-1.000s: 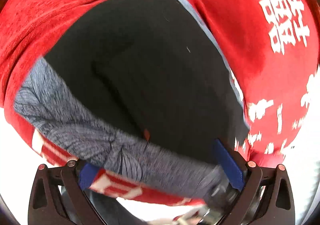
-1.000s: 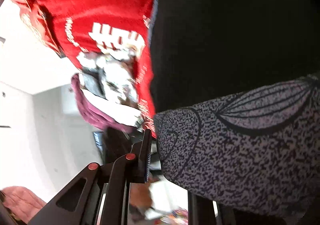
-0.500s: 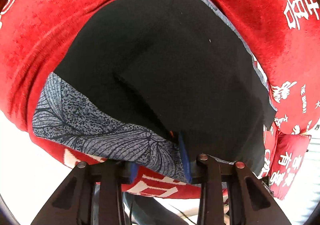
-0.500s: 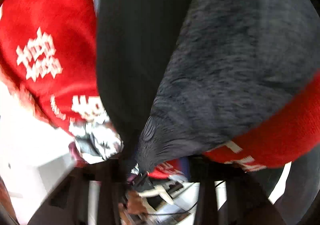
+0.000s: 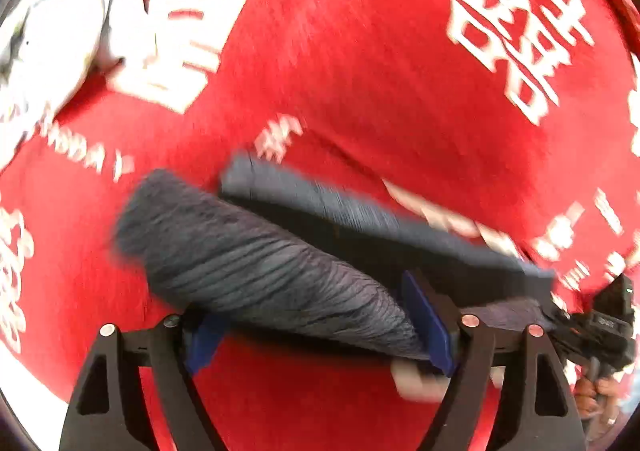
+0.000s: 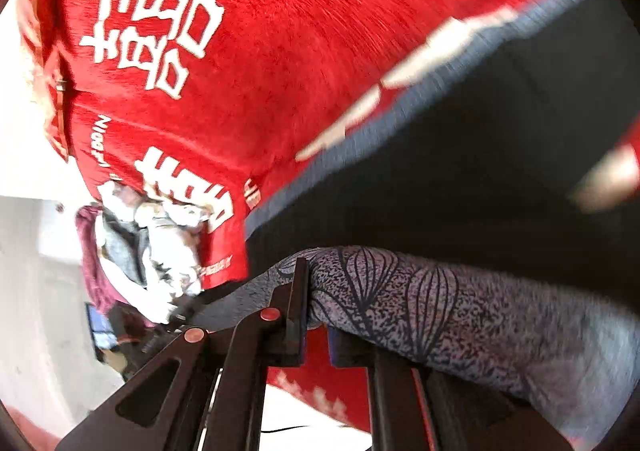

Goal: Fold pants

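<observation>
A change is seen in both views. Half a second ago the pants lay spread flat and dark on the red blanket, the patterned waistband at the near edge. Now that waistband is lifted off the blanket [image 5: 360, 51] and carried over the dark fabric, so the pants [image 5: 256, 251] are seen as a bunched, draped band hanging across the left gripper [image 5: 320, 327].

The left gripper, pinched tight on the cloth half a second ago, has just been opening: its blue pads [image 5: 428, 323] are now set well apart, and the waistband is draped between them rather than squeezed, as far as the blur allows.

In the right wrist view the right gripper [image 6: 316, 331] is closed on the waistband [image 6: 420, 303], the patterned cloth being pinched at its edge and stretched away to the right. The dark body of the pants [image 6: 480, 179] is seen beyond, on the blanket [image 6: 280, 31].

A fold is judged to be under way, the waist end being brought across toward the legs. With one side apparently let go, that corner may sag and the fold may land skewed. A pile of other clothes [image 6: 160, 251] lies at the blanket's far edge, apart from the pants.
</observation>
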Demonstrator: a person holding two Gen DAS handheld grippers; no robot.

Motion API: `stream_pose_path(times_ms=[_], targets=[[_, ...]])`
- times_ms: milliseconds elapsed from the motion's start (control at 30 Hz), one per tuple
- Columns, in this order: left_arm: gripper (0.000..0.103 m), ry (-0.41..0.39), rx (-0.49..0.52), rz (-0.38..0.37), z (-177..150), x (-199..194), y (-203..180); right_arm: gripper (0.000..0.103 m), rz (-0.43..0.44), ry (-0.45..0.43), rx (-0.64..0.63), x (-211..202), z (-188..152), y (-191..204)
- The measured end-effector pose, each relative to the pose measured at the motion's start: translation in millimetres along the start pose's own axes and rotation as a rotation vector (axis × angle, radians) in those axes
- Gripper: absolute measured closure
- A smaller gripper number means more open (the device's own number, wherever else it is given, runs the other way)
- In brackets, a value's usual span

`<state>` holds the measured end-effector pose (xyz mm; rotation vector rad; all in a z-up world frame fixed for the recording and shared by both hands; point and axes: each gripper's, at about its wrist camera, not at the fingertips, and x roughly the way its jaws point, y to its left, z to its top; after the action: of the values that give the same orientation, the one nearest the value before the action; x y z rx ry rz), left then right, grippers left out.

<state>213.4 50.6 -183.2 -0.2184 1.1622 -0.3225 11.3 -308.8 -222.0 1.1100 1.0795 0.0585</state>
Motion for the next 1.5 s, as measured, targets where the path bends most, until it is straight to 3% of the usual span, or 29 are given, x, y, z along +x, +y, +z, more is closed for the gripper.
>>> stream_pose_path(times_ms=[167,233,300,333,367,400,500,633,700,833,900,1000,1100,1167,1233,1267,1300,1400,1500], targets=[[0.018,0.001,-0.03,0.19,29.6,73.9,2.0,0.091,-0.097,0.072,-0.037,87.8,76.4,-12.1],[0.018,0.041,-0.026,0.283,30.8,90.9,0.7,0.081,-0.145,0.115,-0.029,106.3,81.8,-40.9],[0.018,0.039,-0.016,0.326,31.5,86.0,-5.4,0.044,-0.107,0.131,-0.007,118.1,88.9,-46.6],[0.018,0.025,-0.007,0.327,33.1,77.0,-8.6,0.03,-0.058,0.126,0.001,115.9,90.5,-43.4],[0.018,0.018,0.013,0.327,33.7,66.1,-14.0,0.009,-0.009,0.121,-0.001,111.6,92.0,-35.2],[0.018,0.021,0.041,0.319,31.6,57.6,-21.0,0.007,0.017,0.119,-0.012,104.2,90.4,-29.4],[0.018,0.079,0.207,0.225,12.0,35.5,-64.3,0.007,0.069,0.177,-0.09,74.0,77.6,-13.7],[0.018,0.252,0.391,0.02,-45.4,42.1,-142.3,0.008,0.006,0.12,-0.088,-3.4,28.9,-46.7],[0.018,0.35,0.432,-0.107,-82.9,58.4,-185.8,0.009,-0.051,0.087,-0.017,-44.7,-4.4,-85.8],[0.018,0.459,0.511,-0.251,-139.2,92.6,-264.5,0.01,-0.134,0.015,0.207,-123.7,-79.2,-174.0],[0.018,0.505,0.538,-0.294,-159.9,105.8,-298.0,0.01,-0.163,-0.015,0.313,-150.3,-113.9,-209.0],[0.018,0.557,0.603,-0.302,-184.3,126.0,-331.7,0.013,-0.164,-0.056,0.438,-175.1,-160.1,-254.2],[0.018,0.59,0.633,-0.305,-198.5,134.9,-353.4,0.022,-0.068,-0.081,0.51,-171.8,-181.1,-280.9],[0.018,0.608,0.62,-0.311,-199.8,142.3,-357.7,0.024,0.044,-0.1,0.548,-156.4,-183.5,-288.9],[0.018,0.62,0.595,-0.31,-197.9,148.5,-358.4,0.034,0.132,-0.113,0.595,-133.8,-185.1,-289.5],[0.018,0.622,0.575,-0.314,-195.9,150.5,-360.5,0.047,0.148,-0.117,0.617,-127.8,-182.9,-286.8],[0.018,0.622,0.559,-0.321,-193.3,147.5,-362.2,0.093,0.172,-0.123,0.634,-126.3,-182.3,-287.6],[0.018,0.567,0.548,-0.347,-171.2,134.0,-377.6,0.091,0.28,-0.186,0.647,-148.3,-170.3,-277.9],[0.018,0.494,0.526,-0.375,-137.3,126.2,-400.5,0.091,0.349,-0.261,0.576,-181.4,-124.1,-262.0]])
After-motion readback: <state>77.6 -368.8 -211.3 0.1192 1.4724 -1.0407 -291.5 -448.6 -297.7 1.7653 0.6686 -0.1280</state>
